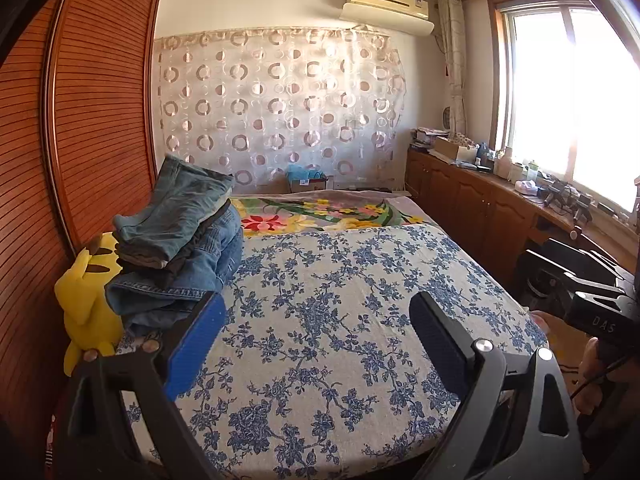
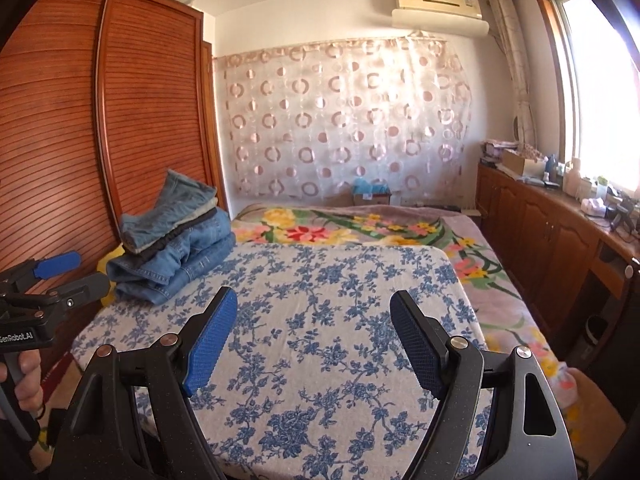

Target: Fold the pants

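- Pants [image 1: 176,236] lay stacked at the bed's [image 1: 340,320] left edge, against a yellow plush toy [image 1: 86,300].
- Denim looked heavy and limp; grasping the waistband seemed best.
- Left gripper [image 1: 316,344] and right gripper [image 2: 314,340] were spread, empty.

right tongs [image 2: 314,334] agape, empty | folded pants [image 2: 176,240] stacked on bed [image 2: 320,280]

A wide bed [image 1: 460,276] carried a white cloth with blue flowers [image 1: 340,320], a grey floral blanket [image 2: 496,300], a stack of folded denim pants [image 1: 180,240] and a yellow plush toy [image 1: 86,304].
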A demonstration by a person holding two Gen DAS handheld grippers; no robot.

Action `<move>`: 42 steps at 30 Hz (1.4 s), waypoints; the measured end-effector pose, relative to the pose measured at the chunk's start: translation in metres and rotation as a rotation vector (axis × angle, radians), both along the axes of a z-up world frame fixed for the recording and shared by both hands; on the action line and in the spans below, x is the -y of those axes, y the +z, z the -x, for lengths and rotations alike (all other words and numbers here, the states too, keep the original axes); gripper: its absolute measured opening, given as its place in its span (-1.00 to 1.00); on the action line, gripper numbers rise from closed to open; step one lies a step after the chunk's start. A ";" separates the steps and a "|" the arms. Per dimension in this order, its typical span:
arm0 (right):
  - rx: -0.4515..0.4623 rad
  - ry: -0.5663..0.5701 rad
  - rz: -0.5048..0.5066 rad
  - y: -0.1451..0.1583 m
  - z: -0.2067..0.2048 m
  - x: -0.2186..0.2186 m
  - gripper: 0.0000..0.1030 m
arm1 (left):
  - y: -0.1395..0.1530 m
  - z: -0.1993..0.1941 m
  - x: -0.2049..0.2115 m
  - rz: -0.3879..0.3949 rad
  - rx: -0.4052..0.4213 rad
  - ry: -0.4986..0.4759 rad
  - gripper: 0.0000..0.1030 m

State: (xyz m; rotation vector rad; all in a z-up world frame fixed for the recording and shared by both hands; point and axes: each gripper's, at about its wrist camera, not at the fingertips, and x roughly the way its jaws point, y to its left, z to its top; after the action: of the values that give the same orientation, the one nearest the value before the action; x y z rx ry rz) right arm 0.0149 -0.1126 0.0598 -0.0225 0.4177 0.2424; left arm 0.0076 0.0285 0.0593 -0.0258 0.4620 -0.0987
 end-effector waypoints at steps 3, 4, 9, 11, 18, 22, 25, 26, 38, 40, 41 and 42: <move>0.003 -0.003 0.003 -0.001 -0.002 -0.001 0.56 | 0.000 0.001 -0.001 0.001 0.001 0.006 0.83; 0.002 -0.003 0.000 -0.001 -0.001 -0.001 0.56 | 0.000 0.001 -0.001 0.000 0.001 0.007 0.83; -0.001 -0.001 -0.005 -0.001 -0.002 -0.001 0.56 | 0.001 0.000 -0.003 -0.003 0.003 0.007 0.83; 0.000 0.000 -0.003 -0.001 -0.002 -0.002 0.56 | 0.000 0.000 -0.004 -0.002 0.001 0.006 0.83; -0.001 0.000 -0.004 -0.001 -0.002 -0.001 0.56 | 0.000 0.000 -0.004 -0.003 0.001 0.006 0.83; 0.001 0.001 -0.003 -0.001 -0.002 -0.002 0.56 | 0.000 0.000 -0.004 -0.003 0.001 0.007 0.83; 0.000 0.001 -0.004 -0.001 -0.002 -0.002 0.56 | 0.000 0.000 -0.004 -0.004 0.001 0.008 0.83; 0.000 0.001 -0.004 -0.001 -0.002 -0.002 0.56 | 0.000 0.000 -0.004 -0.004 0.000 0.007 0.83; -0.001 0.000 -0.006 -0.002 -0.003 -0.003 0.56 | 0.000 0.001 -0.002 -0.004 0.003 0.006 0.83; -0.001 0.000 -0.006 -0.002 -0.002 -0.002 0.56 | 0.000 0.001 -0.002 -0.004 0.002 0.005 0.83; -0.001 0.001 -0.006 -0.002 -0.002 -0.002 0.56 | 0.000 0.001 -0.002 -0.004 0.002 0.006 0.83; -0.001 0.001 -0.006 -0.002 -0.002 -0.003 0.56 | 0.000 0.001 -0.002 -0.005 0.002 0.005 0.83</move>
State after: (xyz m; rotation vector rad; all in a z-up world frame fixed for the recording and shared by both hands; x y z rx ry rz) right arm 0.0171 -0.1097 0.0578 -0.0163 0.4184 0.2450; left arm 0.0062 0.0307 0.0597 -0.0223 0.4601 -0.0923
